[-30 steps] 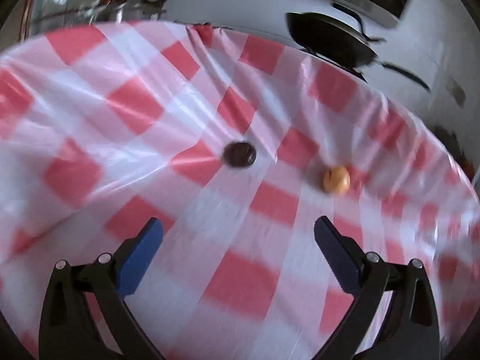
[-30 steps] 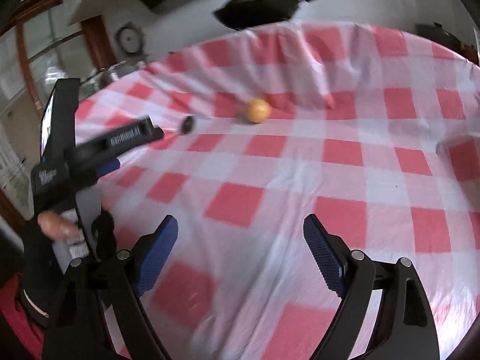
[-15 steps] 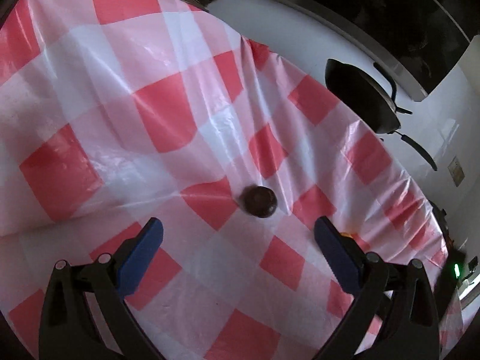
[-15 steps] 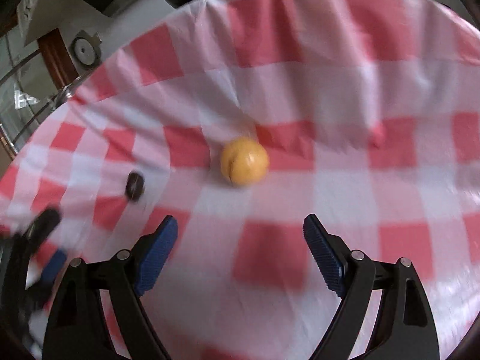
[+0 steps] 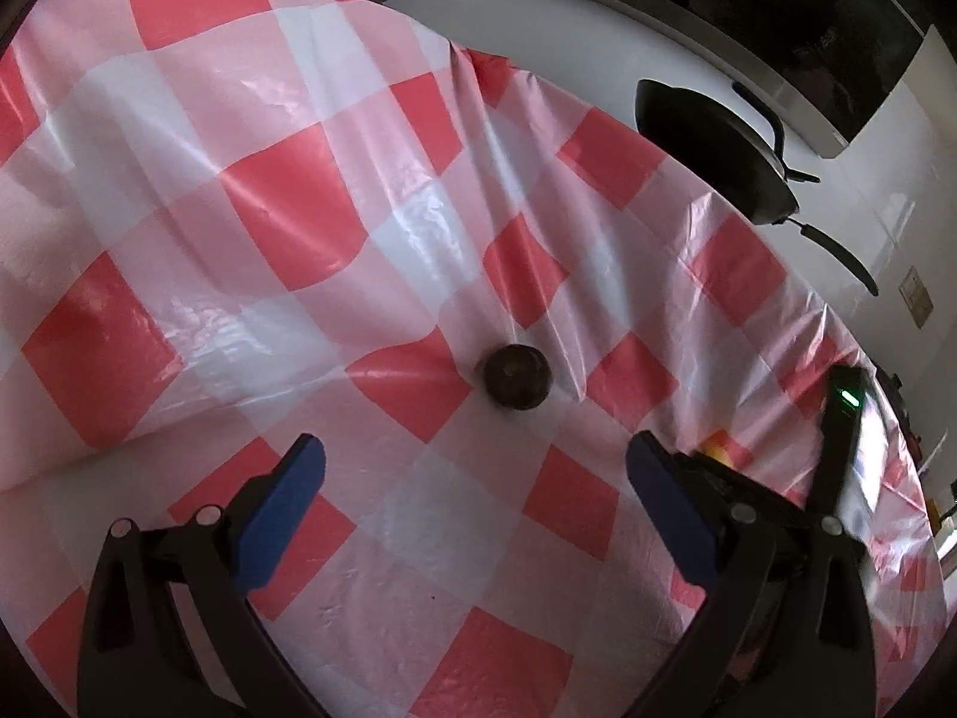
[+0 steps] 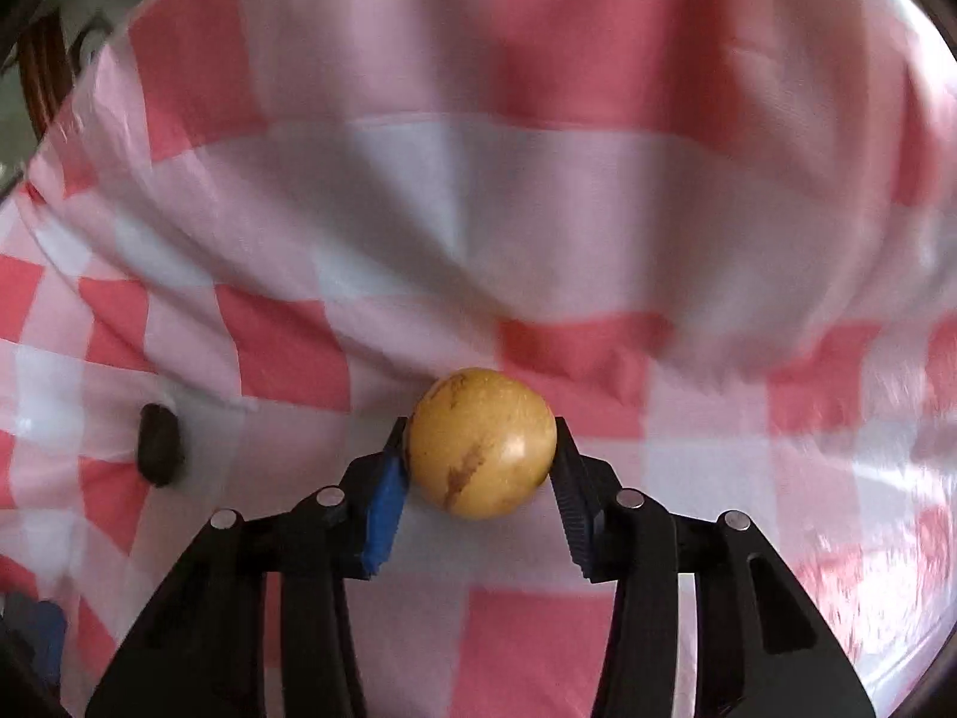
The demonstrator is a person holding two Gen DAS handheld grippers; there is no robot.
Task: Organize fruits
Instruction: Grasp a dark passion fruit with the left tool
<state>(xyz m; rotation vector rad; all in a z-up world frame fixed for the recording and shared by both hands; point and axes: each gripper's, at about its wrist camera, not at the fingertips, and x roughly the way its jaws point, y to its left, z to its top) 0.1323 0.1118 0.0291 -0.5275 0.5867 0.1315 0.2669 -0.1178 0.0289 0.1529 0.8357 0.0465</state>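
Right gripper (image 6: 481, 449): jaws have just closed in; both pads press the sides of the yellow fruit (image 6: 483, 443), which sits on the checked tablecloth (image 6: 538, 209).
Left gripper (image 5: 475, 466): jaws spread wide, nothing between them, hovering above the cloth.
Dark fruit (image 5: 517, 376): on the cloth just beyond the left gripper's fingertips, apart from them; to the left of the yellow fruit in the right wrist view.
Black pan (image 5: 712, 149): past the table's far edge, seemingly hanging on the white wall.

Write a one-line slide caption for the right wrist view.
Right tool has just closed on the yellow fruit over the red-checked tablecloth; dark fruit lies to its left.
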